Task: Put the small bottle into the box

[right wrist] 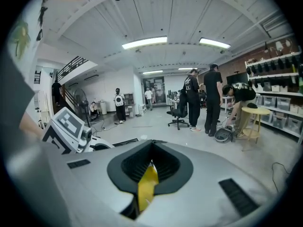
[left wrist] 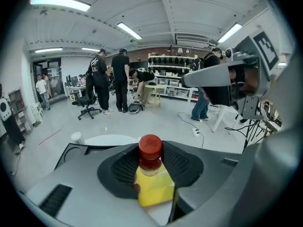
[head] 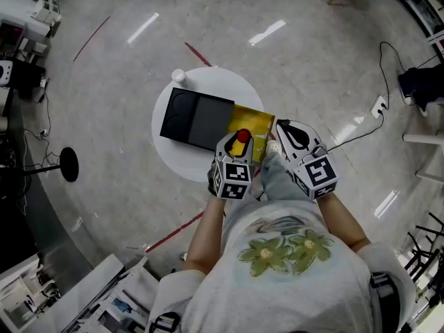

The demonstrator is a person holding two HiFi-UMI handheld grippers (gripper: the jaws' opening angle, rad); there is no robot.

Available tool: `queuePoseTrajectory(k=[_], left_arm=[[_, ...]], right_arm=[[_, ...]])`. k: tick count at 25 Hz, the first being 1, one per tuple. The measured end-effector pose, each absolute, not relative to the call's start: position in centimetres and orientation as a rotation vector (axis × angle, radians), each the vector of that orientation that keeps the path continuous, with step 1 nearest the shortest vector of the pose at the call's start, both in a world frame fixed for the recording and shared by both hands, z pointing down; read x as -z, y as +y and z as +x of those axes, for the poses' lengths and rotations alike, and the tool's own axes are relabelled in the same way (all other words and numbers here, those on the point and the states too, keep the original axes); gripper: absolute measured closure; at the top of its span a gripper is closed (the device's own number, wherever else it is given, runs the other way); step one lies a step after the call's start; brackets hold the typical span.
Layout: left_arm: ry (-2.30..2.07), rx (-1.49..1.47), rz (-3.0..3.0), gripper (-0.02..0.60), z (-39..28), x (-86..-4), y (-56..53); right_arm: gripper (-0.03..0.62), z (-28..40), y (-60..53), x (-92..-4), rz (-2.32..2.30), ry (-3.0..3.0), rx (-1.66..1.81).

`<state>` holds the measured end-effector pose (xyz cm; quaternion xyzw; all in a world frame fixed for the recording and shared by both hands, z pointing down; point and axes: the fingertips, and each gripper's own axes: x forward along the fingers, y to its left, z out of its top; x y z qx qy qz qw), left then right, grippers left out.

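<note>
Although the small bottle (left wrist: pixel 150 151) is up in the left gripper (head: pixel 237 144), it is not yet in the box (head: pixel 198 120), so the placing itself remains to be done. The left gripper's jaws stand partly closed, their ribbed black pads pressed on the bottle's cap and neck from both sides. In the head view the bottle hangs over the box's yellow section (head: pixel 251 125), toward the near right edge of the round white table (head: pixel 208 82). The right gripper (right wrist: pixel 150 167) is pinched almost flat on a thin yellow flap (right wrist: pixel 146 189); it is probably part of the box's opening, held aside to keep the way clear. What is left, by the look of it, is to lower the bottle into the yellow section, let go of it and release the flap. The bottle is small, with a round red screw cap and a clear neck; the yellow behind it makes the body's own colour hard to tell. A small white round thing (head: pixel 178 75) sits at the table's far left edge, apart from the box.
</note>
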<state>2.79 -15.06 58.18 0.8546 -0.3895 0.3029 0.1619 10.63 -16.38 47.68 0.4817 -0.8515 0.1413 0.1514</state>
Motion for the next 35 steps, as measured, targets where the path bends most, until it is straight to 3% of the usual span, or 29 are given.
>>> queuePoseTrajectory(k=[35], left_arm=[[-1.266, -0.914, 2.172, 0.434, 3.4, -65.9, -16.5]], right_arm=[[0.591, 10.1, -19.4, -50.8, 1.026, -2.513, -0.396]])
